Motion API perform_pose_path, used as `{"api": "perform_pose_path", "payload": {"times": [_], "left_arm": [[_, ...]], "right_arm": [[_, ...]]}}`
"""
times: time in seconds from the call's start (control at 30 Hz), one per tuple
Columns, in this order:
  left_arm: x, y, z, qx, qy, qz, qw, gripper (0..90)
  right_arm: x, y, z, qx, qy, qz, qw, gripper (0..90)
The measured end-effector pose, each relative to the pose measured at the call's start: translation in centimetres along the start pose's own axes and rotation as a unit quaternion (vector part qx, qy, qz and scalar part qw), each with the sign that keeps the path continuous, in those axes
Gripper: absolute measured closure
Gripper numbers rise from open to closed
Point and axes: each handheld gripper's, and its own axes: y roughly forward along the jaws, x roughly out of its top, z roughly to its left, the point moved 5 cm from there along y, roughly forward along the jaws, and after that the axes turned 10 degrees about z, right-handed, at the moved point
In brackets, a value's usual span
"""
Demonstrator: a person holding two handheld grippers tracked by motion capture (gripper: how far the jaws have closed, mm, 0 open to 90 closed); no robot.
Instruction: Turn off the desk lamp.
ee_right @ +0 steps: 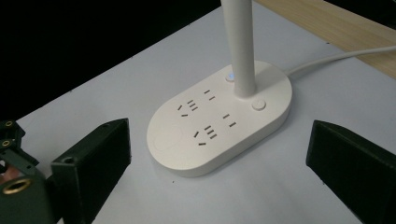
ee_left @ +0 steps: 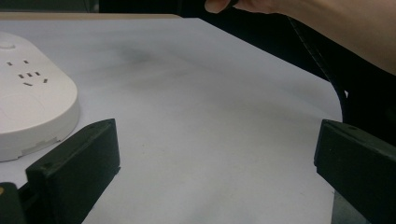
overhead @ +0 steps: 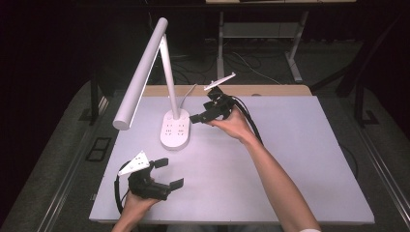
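A white desk lamp stands at the back left of the table, with an oval base [overhead: 175, 130] carrying socket slots, an upright post [overhead: 168, 72] and a long head [overhead: 141, 72] slanting toward the near left. My right gripper [overhead: 205, 108] hovers just right of the base, open, jaws pointing at it. In the right gripper view the base [ee_right: 219, 121] lies ahead between the wide jaws of my right gripper [ee_right: 219, 149], untouched. My left gripper [overhead: 170, 173] rests near the front left, open with nothing between its jaws; the left gripper view places the base [ee_left: 28, 107] left of it [ee_left: 215, 177].
The white tabletop [overhead: 270, 164] has a wooden strip [overhead: 270, 90] along its back edge. The lamp's white cord [ee_right: 336, 58] runs off toward the back. A round button [ee_right: 258, 104] and a small blue light [ee_right: 230, 77] sit by the post. Dark floor and desk legs surround the table.
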Motion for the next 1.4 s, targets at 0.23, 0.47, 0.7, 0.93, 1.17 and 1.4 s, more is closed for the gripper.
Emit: {"api": "perform_pose_path", "payload": {"times": [0.23, 0.47, 0.7, 0.93, 1.17, 1.4], "left_arm": [[0.0, 0.1, -0.2, -0.002, -0.001, 0.000, 1.0000, 0.0], [0.0, 0.1, -0.2, -0.004, 0.000, -0.001, 1.0000, 0.0], [0.0, -0.2, -0.1, -0.002, -0.001, -0.004, 1.0000, 0.0], [-0.1, -0.3, -0.1, -0.003, -0.002, -0.004, 1.0000, 0.0], [0.0, -0.5, 0.0, -0.004, -0.006, -0.010, 0.9999, 0.0], [0.0, -0.7, 0.1, -0.004, -0.010, -0.015, 0.9998, 0.0]], "right_arm": [[0.8, 1.5, -0.5, 0.013, 0.005, -0.003, 0.9999, 15.9], [1.3, 2.9, -1.5, 0.024, 0.014, -0.003, 0.9996, 36.4], [1.6, 3.9, -2.7, 0.034, 0.027, -0.007, 0.9991, 54.3], [1.6, 5.0, -3.5, 0.044, 0.039, -0.019, 0.9981, 71.6], [1.3, 6.6, -3.9, 0.061, 0.056, -0.021, 0.9963, 89.8], [1.2, 8.0, -4.4, 0.048, 0.069, -0.021, 0.9962, 90.0]]}}
